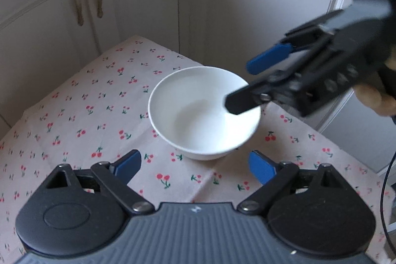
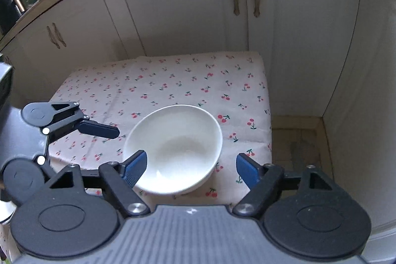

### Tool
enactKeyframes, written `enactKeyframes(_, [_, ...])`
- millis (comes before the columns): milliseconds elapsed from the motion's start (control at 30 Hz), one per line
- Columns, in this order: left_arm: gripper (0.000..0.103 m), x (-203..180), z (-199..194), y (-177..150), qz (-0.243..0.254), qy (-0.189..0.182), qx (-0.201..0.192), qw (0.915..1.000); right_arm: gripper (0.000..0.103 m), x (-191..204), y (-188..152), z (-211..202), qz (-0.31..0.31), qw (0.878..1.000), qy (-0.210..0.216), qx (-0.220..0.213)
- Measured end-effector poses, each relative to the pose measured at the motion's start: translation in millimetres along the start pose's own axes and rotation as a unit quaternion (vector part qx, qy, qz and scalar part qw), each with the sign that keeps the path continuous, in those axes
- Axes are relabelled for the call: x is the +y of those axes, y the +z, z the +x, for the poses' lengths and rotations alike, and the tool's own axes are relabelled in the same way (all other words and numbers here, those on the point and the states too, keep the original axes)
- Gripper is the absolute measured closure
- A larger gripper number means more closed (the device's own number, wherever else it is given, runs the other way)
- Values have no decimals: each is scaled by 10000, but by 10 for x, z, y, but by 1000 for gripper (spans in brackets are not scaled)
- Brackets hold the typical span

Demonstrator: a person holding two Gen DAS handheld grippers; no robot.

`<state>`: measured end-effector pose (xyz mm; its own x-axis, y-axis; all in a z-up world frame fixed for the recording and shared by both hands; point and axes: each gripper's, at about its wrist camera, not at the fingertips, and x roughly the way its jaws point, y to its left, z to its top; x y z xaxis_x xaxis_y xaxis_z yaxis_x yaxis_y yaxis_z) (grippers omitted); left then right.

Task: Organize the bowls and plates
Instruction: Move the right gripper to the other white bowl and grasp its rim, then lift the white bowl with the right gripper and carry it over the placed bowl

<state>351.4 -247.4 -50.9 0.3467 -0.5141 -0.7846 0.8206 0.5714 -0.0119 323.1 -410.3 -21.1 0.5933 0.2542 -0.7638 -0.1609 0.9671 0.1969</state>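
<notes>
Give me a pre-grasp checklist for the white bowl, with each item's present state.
1. Bowl upright and empty on the cherry-print cloth: ok.
2. Right gripper open, one finger each side of the near rim: ok.
3. Right pads pressing the rim: not ok, not gripping yet.
4. Left gripper open, short of the bowl: ok.
5. Grippers clear of each other: cannot tell.
6. Plates or other bowls in view: not ok, none visible.
</notes>
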Motion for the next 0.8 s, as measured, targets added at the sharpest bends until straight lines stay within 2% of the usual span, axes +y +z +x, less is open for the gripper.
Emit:
enactKeyframes(67, [16, -8, 61, 15, 85, -6, -26, 10000, 20, -56, 49, 106, 95, 9999, 36, 87])
enactKeyframes(233, [18, -5, 172, 38, 172, -118, -71, 9998, 23, -165, 129, 297, 335, 9992, 124, 193])
enactKeyframes(267, [22, -1, 187, 38, 187, -155, -80, 9997, 24, -173, 138, 320, 347, 9990, 153, 220])
enactKeyframes(500, [25, 4, 199, 30, 196, -272, -109, 9994, 44, -150, 214, 374, 322, 9985, 311, 322])
enactKeyframes(800, [25, -3, 191, 31, 269, -207, -124, 9993, 45, -112, 244, 410, 239, 9988, 245, 349])
